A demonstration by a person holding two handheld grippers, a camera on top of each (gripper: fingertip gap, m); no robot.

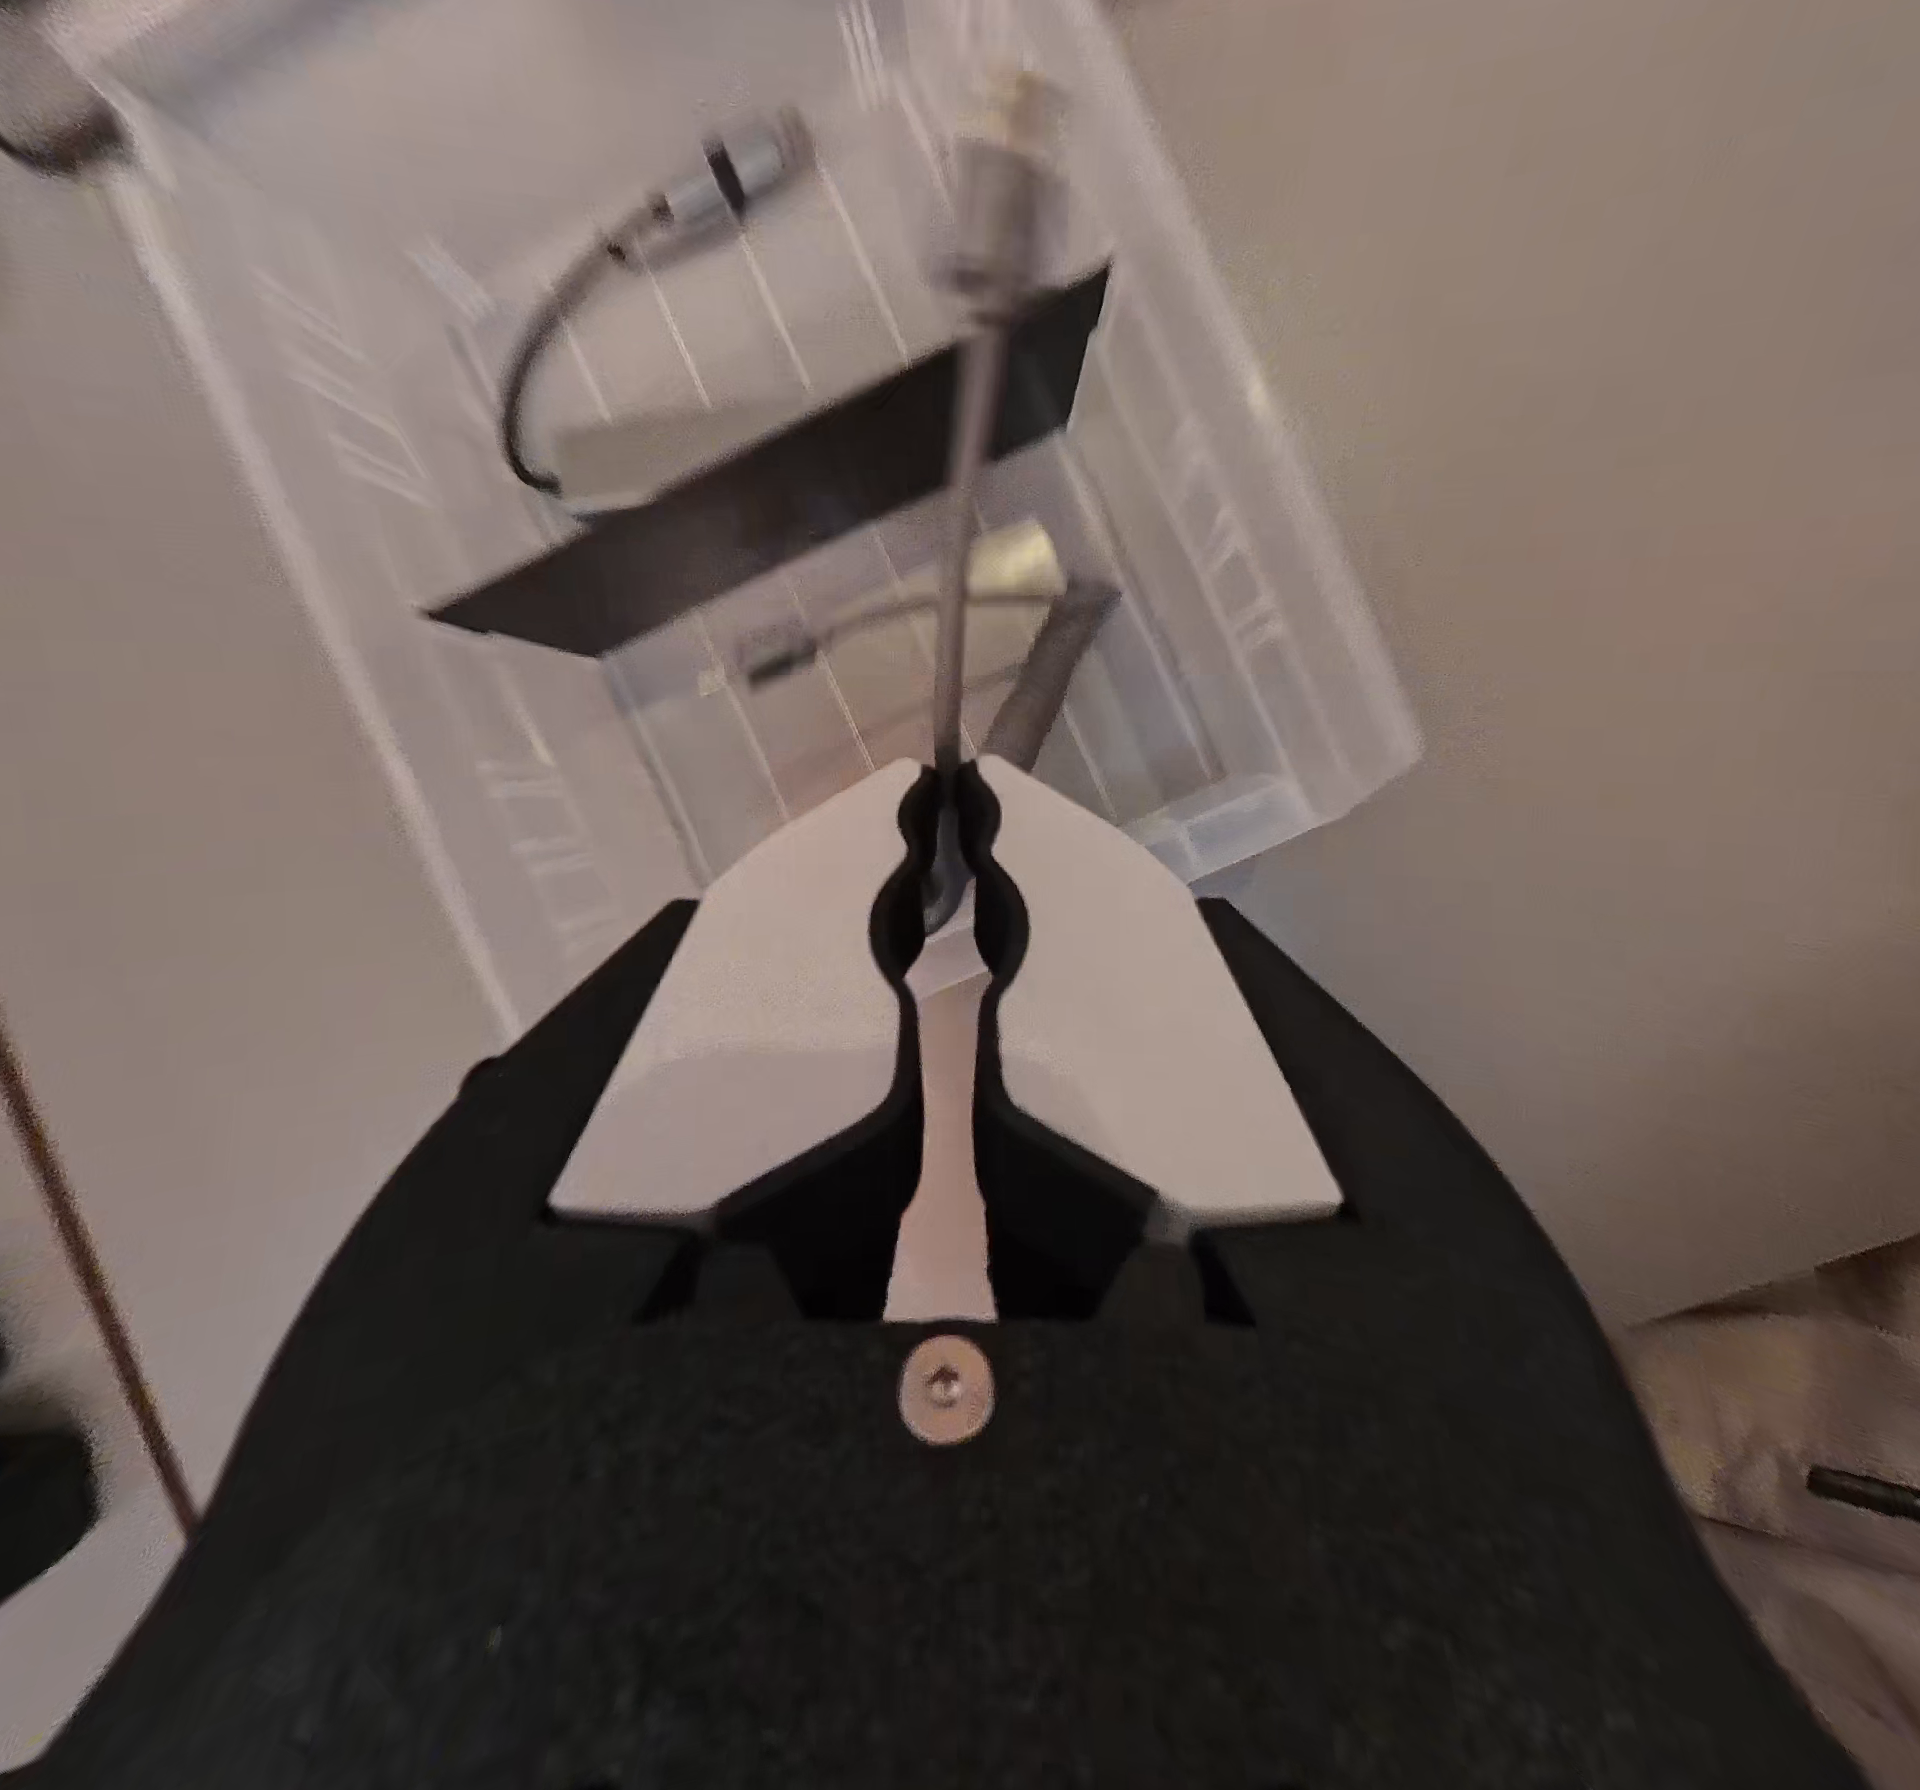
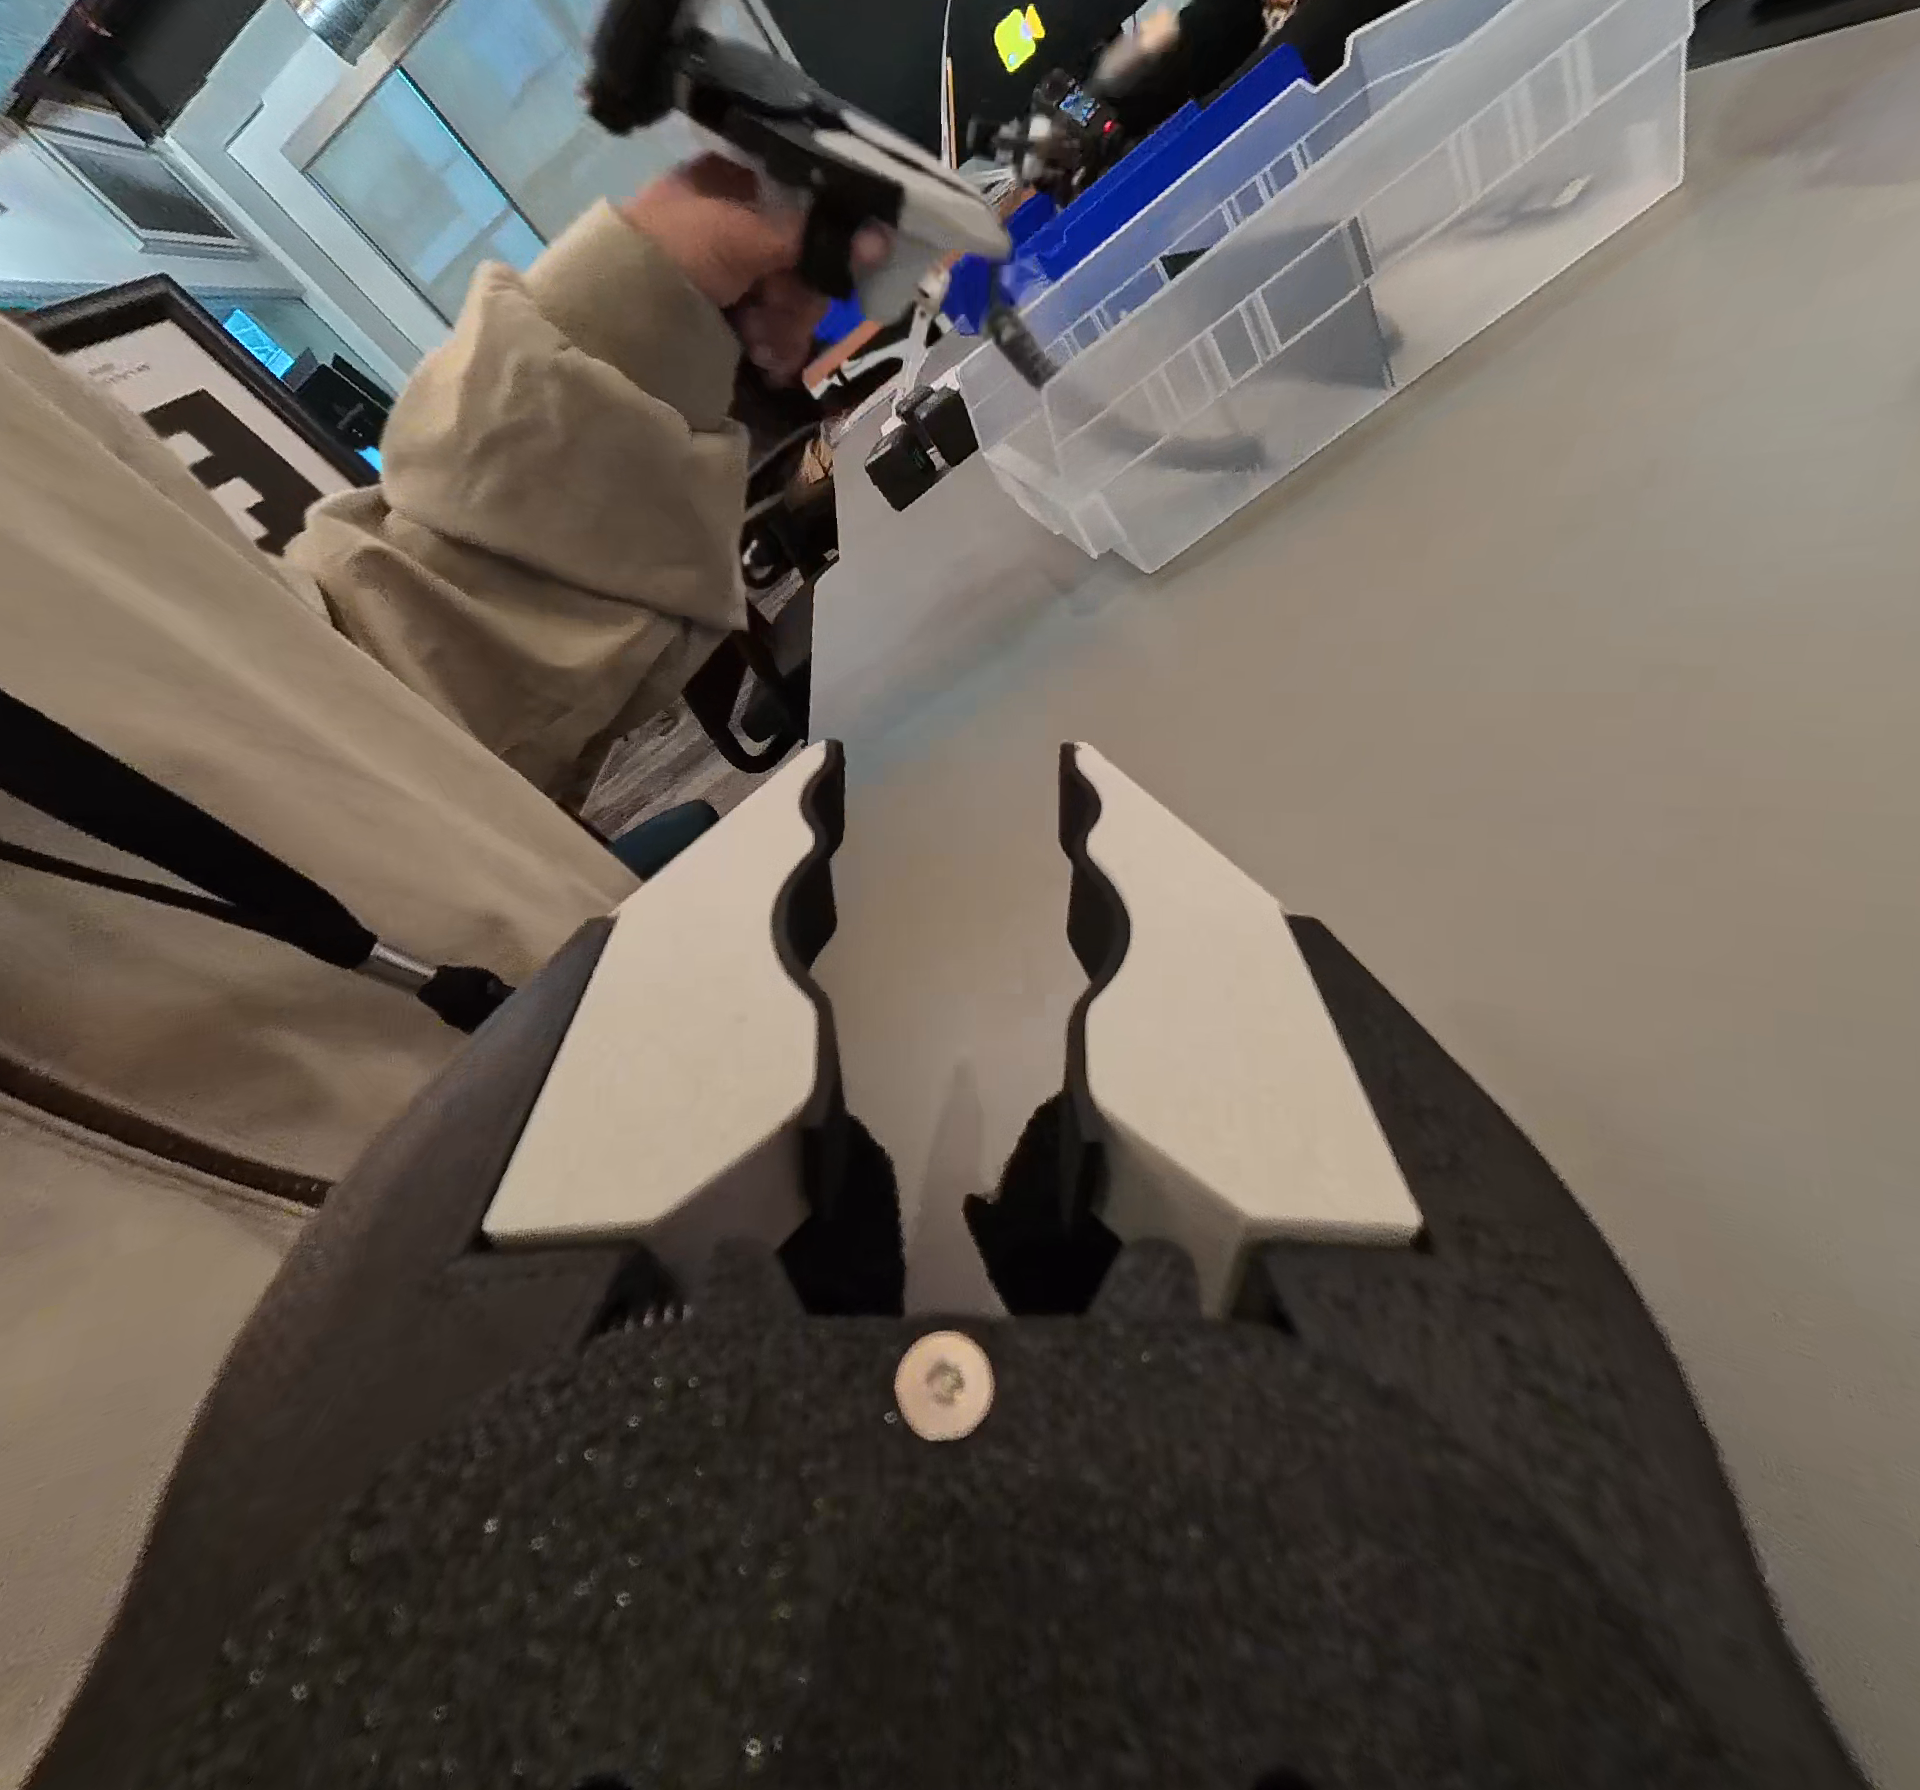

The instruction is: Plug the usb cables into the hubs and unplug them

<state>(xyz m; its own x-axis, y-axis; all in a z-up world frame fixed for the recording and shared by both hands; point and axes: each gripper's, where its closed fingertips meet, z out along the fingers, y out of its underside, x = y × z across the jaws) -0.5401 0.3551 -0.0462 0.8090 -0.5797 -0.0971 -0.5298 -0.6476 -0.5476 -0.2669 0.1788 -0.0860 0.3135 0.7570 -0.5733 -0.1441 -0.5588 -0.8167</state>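
Observation:
In the left wrist view my left gripper [image 1: 948, 774] is shut on a grey braided usb cable [image 1: 961, 545]. The cable stands up from the fingertips and ends in a blurred silver plug [image 1: 982, 182]. It hangs over a clear plastic bin [image 1: 1299, 784] split by a black divider [image 1: 727, 535]. A second dark cable [image 1: 540, 358] with a silver connector [image 1: 727, 177] lies in the far compartment. A silvery item [image 1: 1013, 561] shows faintly in the near compartment. My right gripper [image 2: 951, 764] is open and empty, low over the grey table [image 2: 1455, 805].
In the right wrist view a hand in a beige sleeve [image 2: 540, 452] holds the left gripper [image 2: 883, 182] over the clear bin [image 2: 1403, 213]. A blue bin [image 2: 1143, 151] stands behind it. A small black device [image 2: 920, 457] sits near the bin's end. The grippers' ends are close to 35 cm from one another.

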